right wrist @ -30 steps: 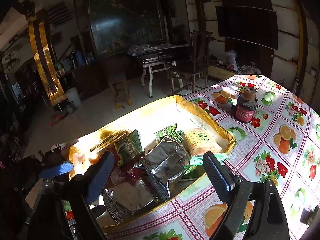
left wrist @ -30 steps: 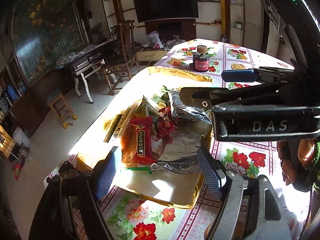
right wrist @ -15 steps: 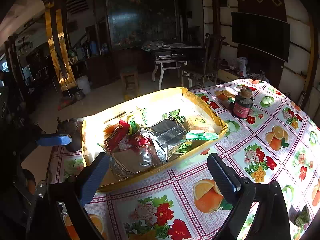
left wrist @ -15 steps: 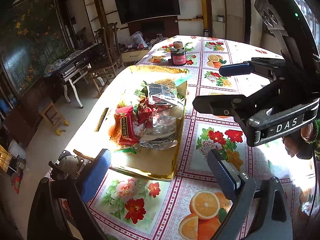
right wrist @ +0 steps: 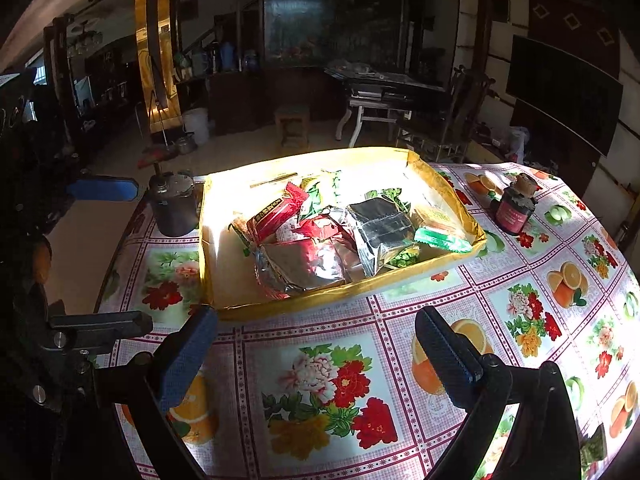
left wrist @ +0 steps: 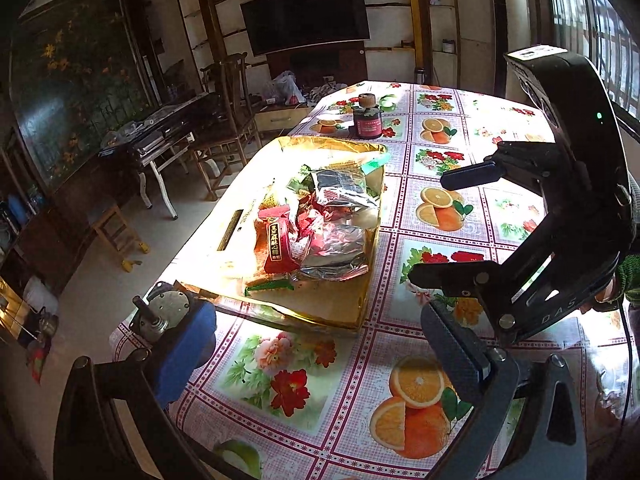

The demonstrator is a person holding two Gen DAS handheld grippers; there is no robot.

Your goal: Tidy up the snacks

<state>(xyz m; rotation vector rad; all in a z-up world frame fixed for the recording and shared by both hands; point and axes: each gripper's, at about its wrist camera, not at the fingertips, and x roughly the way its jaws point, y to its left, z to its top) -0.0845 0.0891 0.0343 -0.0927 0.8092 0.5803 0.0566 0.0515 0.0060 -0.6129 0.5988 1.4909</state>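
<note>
Left gripper (left wrist: 320, 354) and right gripper (right wrist: 318, 354) gape wide, empty.

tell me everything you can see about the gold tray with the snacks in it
The gold tray is a shallow rectangular box, apparently foil-covered card, with low crinkled walls and a pale floor glaring in sunlight. It lies flat on the floral tablecloth near the table's edge. Snack packets are heaped in it: a red packet with gold lettering, silver foil bags, and a green-edged packet resting on the rim. A dark metal canister stands just outside one corner; a small dark jar stands apart from it. Neither gripper touches it.
</note>
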